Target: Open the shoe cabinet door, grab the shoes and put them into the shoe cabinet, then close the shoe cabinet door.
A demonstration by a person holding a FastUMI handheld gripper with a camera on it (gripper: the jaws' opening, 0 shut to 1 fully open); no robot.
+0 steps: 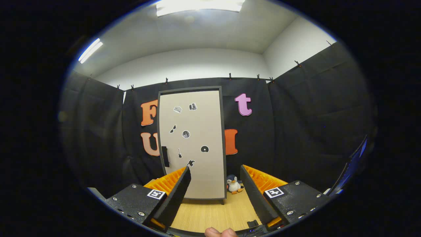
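Black cloth hung in soft folds around the booth, clipped along its top edge, with white walls and bright ceiling lights above it. From my remote seat I saw pale wood-grain flooring (210, 214) run ahead of the gripper (215, 189), whose two fingers (176, 194) stood spread wide apart with nothing between them but floor; their inner faces looked dark and finely ribbed, backed by orange ridged plastic and black speckled housings carrying square printed markers. Beyond the fingers, straight ahead against the back cloth, stood the shoe cabinet (192, 144), a tall upright box with a dark frame and a flat, matte beige door (200, 164). That door sat closed, dotted with small black-and-white stickers too tiny for me to identify, and a slim black handle (165, 156) ran vertically near its left edge. The left finger's tip overlapped the door's lower left corner, hiding it. Just beside the cabinet's lower right corner, ahead of the right finger, a small plush penguin (234, 185) sat on the floor, partly cut off by that finger. Behind the fingers, a fingertip or two (220, 232) of the person poked into sight, barely visible. Far to the right, a dark blue-edged object was too distorted to make out.
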